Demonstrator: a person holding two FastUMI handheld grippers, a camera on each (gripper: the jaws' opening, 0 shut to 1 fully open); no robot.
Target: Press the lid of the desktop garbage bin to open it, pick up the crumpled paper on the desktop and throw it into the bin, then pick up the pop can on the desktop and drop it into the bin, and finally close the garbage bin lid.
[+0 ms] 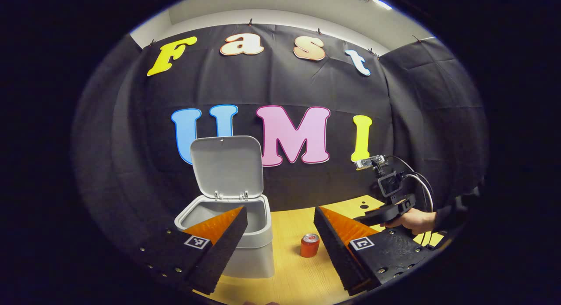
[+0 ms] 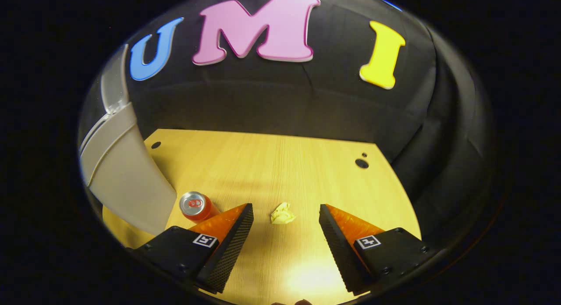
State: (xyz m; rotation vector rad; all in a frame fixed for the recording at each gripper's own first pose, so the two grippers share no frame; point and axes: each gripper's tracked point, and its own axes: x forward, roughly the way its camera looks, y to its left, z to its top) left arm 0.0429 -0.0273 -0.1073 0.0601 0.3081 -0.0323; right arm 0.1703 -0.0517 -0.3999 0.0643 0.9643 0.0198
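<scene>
Grey garbage bin (image 1: 245,235) stands at the table's left side, lid (image 1: 228,167) flipped up and upright against the black cloth wall (image 1: 307,90). Bin interior partly visible in the left gripper view; contents cannot be told, left finger blocks part of the opening. In the right gripper view the bin's wall (image 2: 127,173) bulges at the left edge.

Light wood table (image 2: 285,164) with small dark holes near its back corners. Black cloth wall behind and to the sides, pale ceiling strip above.

Red pop can (image 1: 310,245) upright on the table just right of the bin, close to it but apart. Crumpled paper (image 2: 282,213) lies on the table, right of the can, well apart from the bin.

Left gripper (image 1: 280,235) spread wide, nothing between the fingers, facing bin and can. Right gripper (image 2: 285,228) also spread, above the table, paper ahead between its fingertips, not touched. A hand (image 1: 410,219) holds the right gripper at the right of the left gripper view.
</scene>
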